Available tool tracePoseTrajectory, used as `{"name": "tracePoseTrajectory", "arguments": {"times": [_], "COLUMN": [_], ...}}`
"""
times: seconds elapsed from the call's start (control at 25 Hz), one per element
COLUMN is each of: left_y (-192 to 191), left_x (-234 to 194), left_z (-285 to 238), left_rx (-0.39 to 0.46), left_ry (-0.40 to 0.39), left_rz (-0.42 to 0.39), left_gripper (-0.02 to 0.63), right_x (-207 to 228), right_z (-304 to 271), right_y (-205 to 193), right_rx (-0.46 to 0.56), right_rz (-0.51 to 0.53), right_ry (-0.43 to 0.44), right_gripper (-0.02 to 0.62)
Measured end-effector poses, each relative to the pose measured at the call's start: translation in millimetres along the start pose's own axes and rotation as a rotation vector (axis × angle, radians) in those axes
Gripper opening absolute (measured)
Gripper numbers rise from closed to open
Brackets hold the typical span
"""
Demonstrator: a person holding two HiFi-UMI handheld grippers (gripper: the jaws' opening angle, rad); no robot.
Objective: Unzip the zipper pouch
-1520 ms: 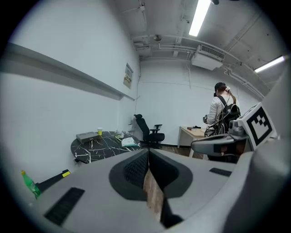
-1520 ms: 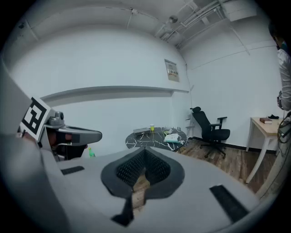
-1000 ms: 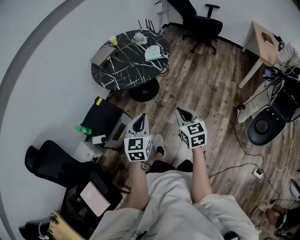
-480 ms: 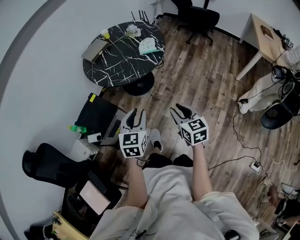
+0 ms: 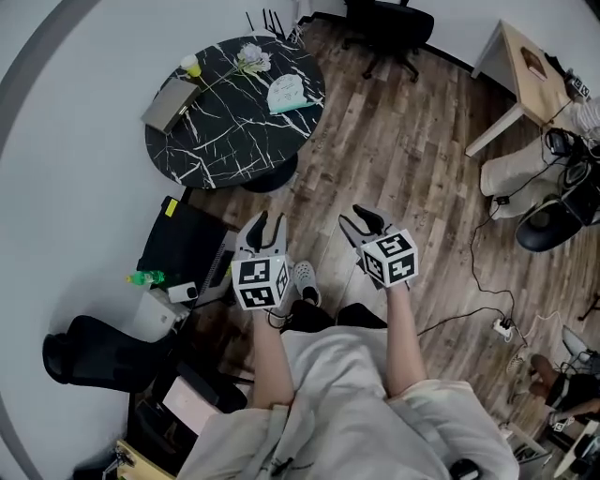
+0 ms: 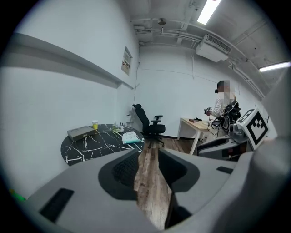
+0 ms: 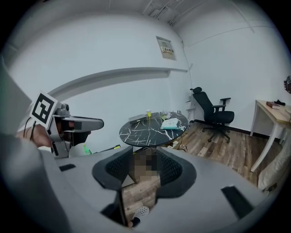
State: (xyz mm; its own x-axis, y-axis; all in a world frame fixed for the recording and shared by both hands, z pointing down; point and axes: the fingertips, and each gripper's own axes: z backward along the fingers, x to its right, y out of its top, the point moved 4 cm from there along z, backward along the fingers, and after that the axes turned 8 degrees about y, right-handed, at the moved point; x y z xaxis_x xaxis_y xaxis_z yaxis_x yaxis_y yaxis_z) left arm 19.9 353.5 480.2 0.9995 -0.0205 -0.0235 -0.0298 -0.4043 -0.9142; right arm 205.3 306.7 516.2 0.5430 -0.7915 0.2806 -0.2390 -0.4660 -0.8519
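The pale green zipper pouch [image 5: 286, 94] lies near the right edge of a round black marble table [image 5: 225, 141], far ahead of both grippers; it also shows in the left gripper view [image 6: 130, 137] and the right gripper view [image 7: 169, 123]. My left gripper [image 5: 264, 225] and right gripper [image 5: 366, 223] hang side by side over the wooden floor, well short of the table. Both have just been opening and stand open with nothing between the jaws. The left gripper's own camera [image 6: 148, 157] shows only floor between its pads, as does the right one [image 7: 144, 166].
On the table are a grey box [image 5: 167, 101], a yellow cup [image 5: 191, 66] and a flower [image 5: 251, 59]. A black office chair [image 5: 389, 28] and a wooden desk [image 5: 525, 66] stand beyond. A black case [image 5: 183, 248] and a green bottle [image 5: 145, 277] lie left; cables [image 5: 487, 281] right.
Both grippers' jaws went from shut to spread apart. The hands have shifted forward and a little lower, and the table has slid up and left in the head view.
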Motion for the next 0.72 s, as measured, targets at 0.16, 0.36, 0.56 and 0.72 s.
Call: {"name": "tracePoseTrajectory", "arguments": {"times": [0.16, 0.36, 0.56, 0.72], "left_y": [17, 38, 78, 97], "left_x": [-27, -75, -119, -138], "left_z": [-40, -91, -121, -137], "left_rx": [0.003, 0.002, 0.046, 0.067], "left_ry": [-0.023, -0.053, -0.06, -0.074], "left_rz": [0.021, 0.029, 0.024, 0.016], "left_gripper": [0.143, 0.142, 0.143, 0.143], "right_x": [20, 42, 52, 58], "right_z": [-32, -79, -104, -120], "right_y": [25, 54, 105, 129], "right_rx": [0.0, -0.033, 0.033, 0.058], "right_rz": [-0.017, -0.001, 0.013, 0.026], "right_ry": [-0.023, -0.065, -0.104, -0.123], "right_gripper": [0.166, 0.164, 0.15, 0.15]}}
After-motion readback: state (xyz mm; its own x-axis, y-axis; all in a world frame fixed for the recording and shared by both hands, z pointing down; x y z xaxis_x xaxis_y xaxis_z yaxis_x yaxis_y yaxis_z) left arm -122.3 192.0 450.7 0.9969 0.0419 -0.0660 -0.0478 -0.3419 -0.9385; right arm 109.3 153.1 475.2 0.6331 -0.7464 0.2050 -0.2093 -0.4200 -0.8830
